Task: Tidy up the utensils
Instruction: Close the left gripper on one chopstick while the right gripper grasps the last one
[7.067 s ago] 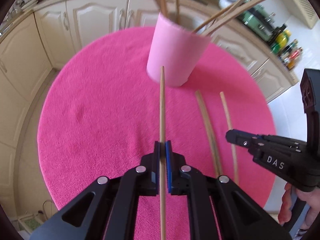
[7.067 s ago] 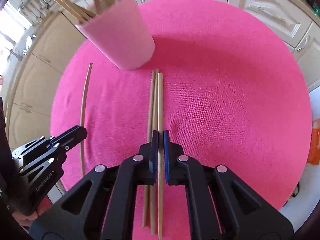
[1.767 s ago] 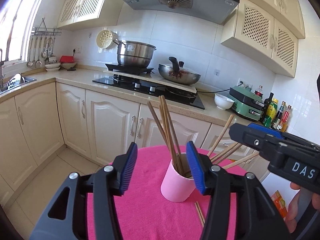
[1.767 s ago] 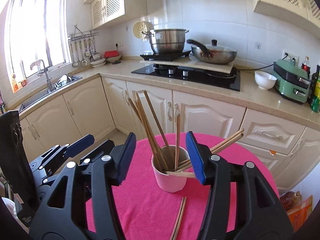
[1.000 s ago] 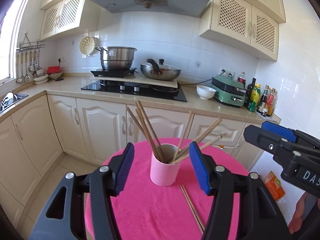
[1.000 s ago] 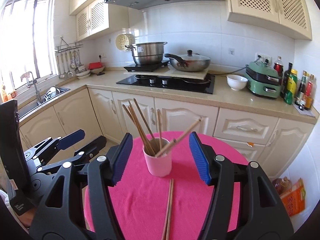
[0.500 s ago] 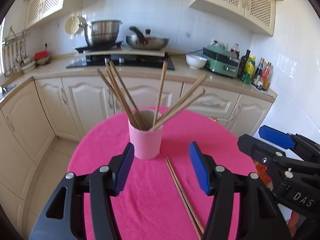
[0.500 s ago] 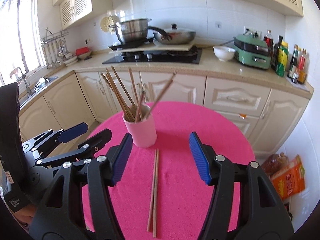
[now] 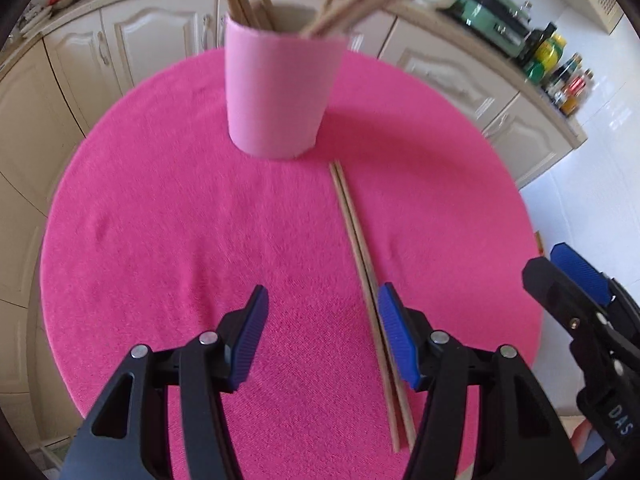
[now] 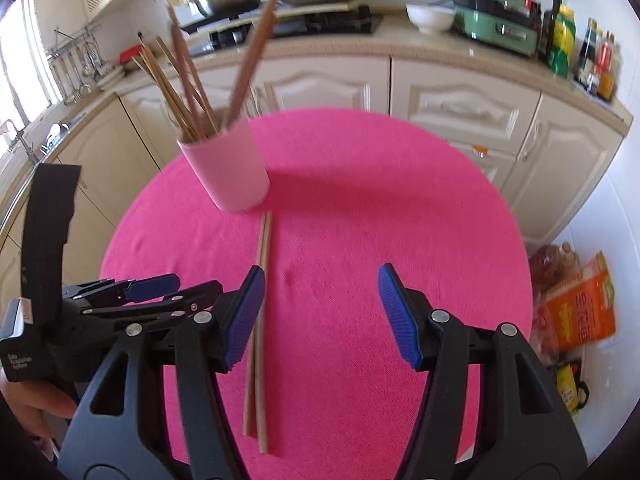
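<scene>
Both grippers' jaws stand open and empty. Two chopsticks (image 9: 362, 256) lie lengthwise, pointing away toward the cup (image 9: 280, 92). They sit just inside the left gripper's (image 9: 320, 336) right jaw and the right gripper's (image 10: 322, 312) left jaw.

The round surface (image 9: 160, 220) wears a plain hot-pink cloth with a fine woven grain. At 12 o'clock on it stands a pale pink cup (image 9: 278, 92), unpatterned, filled with tan and reddish-brown chopsticks (image 10: 188, 92). 2 light tan chopsticks (image 9: 360, 256) lie on the cloth. The left gripper (image 9: 320, 320) and right gripper (image 10: 320, 312) are black, their jaws faced with ribbed blue pads (image 10: 244, 320). Cabinets (image 10: 460, 104) are cream. At 2 o'clock sits a mint-green appliance (image 10: 496, 26); an orange packet (image 10: 580, 312) lies at 3 o'clock.
</scene>
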### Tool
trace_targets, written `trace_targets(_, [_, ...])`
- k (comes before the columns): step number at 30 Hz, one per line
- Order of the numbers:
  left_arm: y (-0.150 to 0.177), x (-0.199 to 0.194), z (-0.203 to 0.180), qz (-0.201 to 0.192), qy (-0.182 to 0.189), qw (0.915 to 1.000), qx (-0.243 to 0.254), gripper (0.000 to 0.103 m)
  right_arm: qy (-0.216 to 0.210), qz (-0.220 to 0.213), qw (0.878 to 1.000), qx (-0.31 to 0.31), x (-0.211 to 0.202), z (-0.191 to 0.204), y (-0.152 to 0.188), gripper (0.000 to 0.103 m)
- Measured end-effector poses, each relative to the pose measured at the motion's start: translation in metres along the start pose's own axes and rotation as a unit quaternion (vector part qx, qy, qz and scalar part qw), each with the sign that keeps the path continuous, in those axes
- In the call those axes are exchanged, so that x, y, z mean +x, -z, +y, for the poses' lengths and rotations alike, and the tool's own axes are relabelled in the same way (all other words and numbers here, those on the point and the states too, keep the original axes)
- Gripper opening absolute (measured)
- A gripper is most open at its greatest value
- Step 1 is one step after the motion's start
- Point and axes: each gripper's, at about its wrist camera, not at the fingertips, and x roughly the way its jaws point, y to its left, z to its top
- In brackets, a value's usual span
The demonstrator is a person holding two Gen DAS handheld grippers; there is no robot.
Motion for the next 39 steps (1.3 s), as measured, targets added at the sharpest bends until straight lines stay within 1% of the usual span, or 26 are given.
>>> trace_targets(1, [-0.001,0.007,-0.002,0.009,0.000,1.0000,0.002,0.057,-0.001,0.005,1.000,0.001,0.003,-0.002,0.001,0.059])
trace_targets(2, [-0.001,0.015,-0.005,0.020,-0.009,0.9997,0.008,0.057,0.000,0.008,1.000,0.001,0.005,-0.005,0.001,0.059])
trace_targets(5, [-0.003,0.029,-0.009,0.032,-0.022,0.9991,0.017,0.057,-0.001,0.017,1.000,0.004,0.013,-0.011,0.002,0.059])
trace_targets(7, [-0.005,0.035,-0.012,0.035,-0.036,0.9985,0.023,0.057,0.001,0.015,1.000,0.007,0.015,-0.014,0.002,0.059])
trace_targets(13, [-0.015,0.044,-0.025,0.046,-0.064,0.9958,0.047,0.057,-0.006,0.021,1.000,0.009,0.024,-0.020,-0.002,0.059])
trace_targets(16, [-0.024,0.052,-0.037,0.063,-0.085,0.9930,0.051,0.058,-0.009,0.025,1.000,0.007,0.028,-0.023,-0.003,0.059])
trace_targets(18, [-0.028,0.058,-0.046,0.075,-0.111,0.9881,0.075,0.058,-0.009,0.027,1.000,0.007,0.029,-0.026,-0.005,0.059])
trace_targets(19, [-0.030,0.060,-0.049,0.078,-0.114,0.9872,0.080,0.058,-0.010,0.029,1.000,0.007,0.030,-0.027,-0.005,0.059])
trace_targets(21, [-0.035,0.062,-0.047,0.087,-0.105,0.9883,0.068,0.055,-0.011,0.032,0.999,0.006,0.031,-0.029,-0.007,0.059])
trace_targets(22, [-0.036,0.060,-0.044,0.087,-0.102,0.9888,0.066,0.050,-0.011,0.033,0.999,0.005,0.032,-0.030,-0.008,0.059])
trace_targets(23, [-0.037,0.059,-0.043,0.086,-0.100,0.9889,0.068,0.044,-0.012,0.034,0.999,0.005,0.033,-0.030,-0.008,0.059])
trace_targets(24, [-0.037,0.057,-0.039,0.086,-0.098,0.9891,0.068,0.035,-0.014,0.035,0.999,0.005,0.033,-0.031,-0.009,0.059])
trace_targets(25, [-0.038,0.055,-0.033,0.085,-0.097,0.9898,0.061,0.028,-0.016,0.036,0.999,0.004,0.034,-0.031,-0.009,0.059])
trace_targets(26, [-0.038,0.053,-0.028,0.085,-0.094,0.9905,0.052,0.015,-0.019,0.040,0.999,0.003,0.036,-0.030,-0.010,0.059])
trace_targets(27, [-0.039,0.051,-0.020,0.088,-0.083,0.9921,0.035,0.010,-0.022,0.043,0.999,0.001,0.037,-0.029,-0.010,0.059])
trace_targets(29, [-0.040,0.049,-0.005,0.095,-0.058,0.9938,0.008,0.007,-0.027,0.050,0.998,-0.004,0.041,-0.025,-0.011,0.059])
trace_targets(32, [-0.039,0.043,0.014,0.101,-0.030,0.9942,-0.021,0.006,-0.039,0.069,0.997,-0.013,0.049,-0.015,-0.012,0.059])
trace_targets(35, [-0.034,0.037,0.023,0.093,-0.025,0.9947,-0.035,0.006,-0.049,0.092,0.994,-0.027,0.060,-0.001,-0.013,0.059])
trace_targets(37, [-0.029,0.032,0.022,0.085,-0.019,0.9954,-0.039,0.006,-0.055,0.107,0.992,-0.035,0.068,0.009,-0.014,0.059])
trace_targets(39, [-0.022,0.026,0.027,0.077,-0.020,0.9959,-0.042,0.006,-0.054,0.119,0.990,-0.044,0.075,0.019,-0.015,0.059])
